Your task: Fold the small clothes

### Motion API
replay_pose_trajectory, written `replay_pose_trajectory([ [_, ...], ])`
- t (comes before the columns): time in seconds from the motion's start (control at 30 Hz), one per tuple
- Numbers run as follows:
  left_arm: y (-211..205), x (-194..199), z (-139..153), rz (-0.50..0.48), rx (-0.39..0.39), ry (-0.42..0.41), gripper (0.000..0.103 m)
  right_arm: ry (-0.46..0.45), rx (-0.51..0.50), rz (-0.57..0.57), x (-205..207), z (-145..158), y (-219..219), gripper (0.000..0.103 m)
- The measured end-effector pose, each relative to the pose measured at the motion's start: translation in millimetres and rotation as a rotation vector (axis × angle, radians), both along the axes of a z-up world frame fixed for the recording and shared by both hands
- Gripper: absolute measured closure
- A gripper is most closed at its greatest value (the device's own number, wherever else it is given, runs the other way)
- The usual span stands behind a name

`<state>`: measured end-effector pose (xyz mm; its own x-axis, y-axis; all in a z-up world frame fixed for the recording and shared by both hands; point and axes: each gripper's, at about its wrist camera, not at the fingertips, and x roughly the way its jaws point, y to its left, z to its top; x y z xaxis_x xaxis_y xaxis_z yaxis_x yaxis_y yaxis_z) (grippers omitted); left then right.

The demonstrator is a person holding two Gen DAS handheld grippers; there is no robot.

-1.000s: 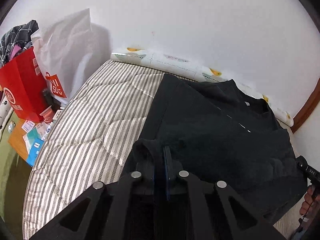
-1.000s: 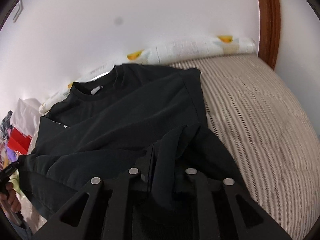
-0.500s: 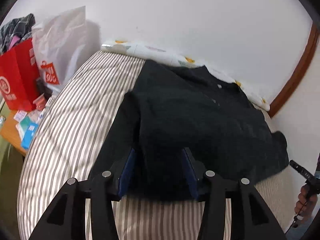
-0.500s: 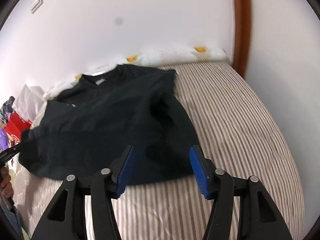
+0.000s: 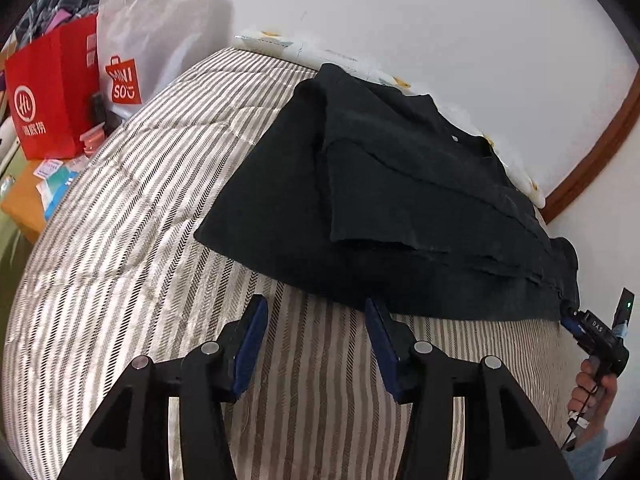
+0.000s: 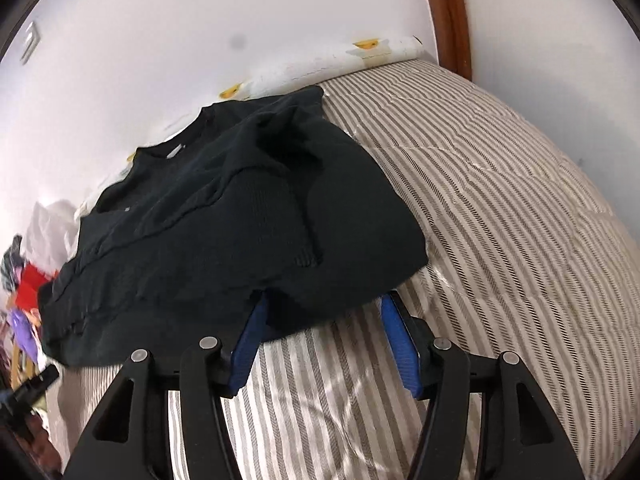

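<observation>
A black T-shirt (image 5: 392, 200) lies on the striped bed, its lower part folded up over its body; it also shows in the right wrist view (image 6: 240, 216). My left gripper (image 5: 316, 312) is open and empty, just in front of the shirt's near folded edge. My right gripper (image 6: 324, 312) is open, its blue pads at the shirt's near edge, with the cloth draped over the tips. The right gripper also shows at the far right of the left wrist view (image 5: 600, 332), held by a hand.
The striped quilt (image 5: 132, 220) covers the bed. A red paper bag (image 5: 52, 92) and a white shopping bag (image 5: 144, 44) stand at the left edge beside a wooden bedside table (image 5: 20, 200). A rolled white pillow (image 6: 320, 64) lies along the wall. A wooden door frame (image 6: 452, 16) stands at the right.
Both grippers opened and let go of the shirt's hem after carrying it up over the body. Both have since pulled back towards the near edge of the bed.
</observation>
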<state>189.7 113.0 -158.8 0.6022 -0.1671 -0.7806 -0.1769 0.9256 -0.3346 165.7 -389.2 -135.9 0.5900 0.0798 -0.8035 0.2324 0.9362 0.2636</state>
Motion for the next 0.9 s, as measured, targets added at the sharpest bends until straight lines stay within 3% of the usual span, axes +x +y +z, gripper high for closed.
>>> replay_pose_trajectory([
  [0.27,-4.6,23.8,-2.8,0.027,0.021,-0.013,0.056,-0.008,0.017,-0.007,17.3,-6.9,6.1,0.045],
  [0.33,-9.2,29.7,-2.9,0.047,0.04,-0.007,0.056,-0.013,0.021,-0.013,21.0,-7.1,7.3,0.052],
  [0.37,-11.1,31.1,-2.8,0.054,0.054,-0.003,0.058,-0.017,0.025,-0.014,22.3,-7.4,8.1,0.055],
  [0.43,-13.2,32.7,-3.8,0.054,0.054,0.0,0.087,-0.03,0.016,-0.021,22.6,-6.0,8.8,0.074],
  [0.53,-10.4,28.9,-3.3,0.065,0.028,-0.012,0.092,-0.048,0.041,-0.013,18.0,0.4,2.8,0.085],
  [0.7,-18.5,13.3,9.1,0.05,0.107,-0.041,0.096,-0.061,0.021,0.025,8.8,10.0,7.4,0.087],
  [0.9,-18.9,-19.2,20.8,0.031,0.105,-0.049,0.097,-0.068,0.03,0.046,-16.1,21.8,10.3,0.087],
])
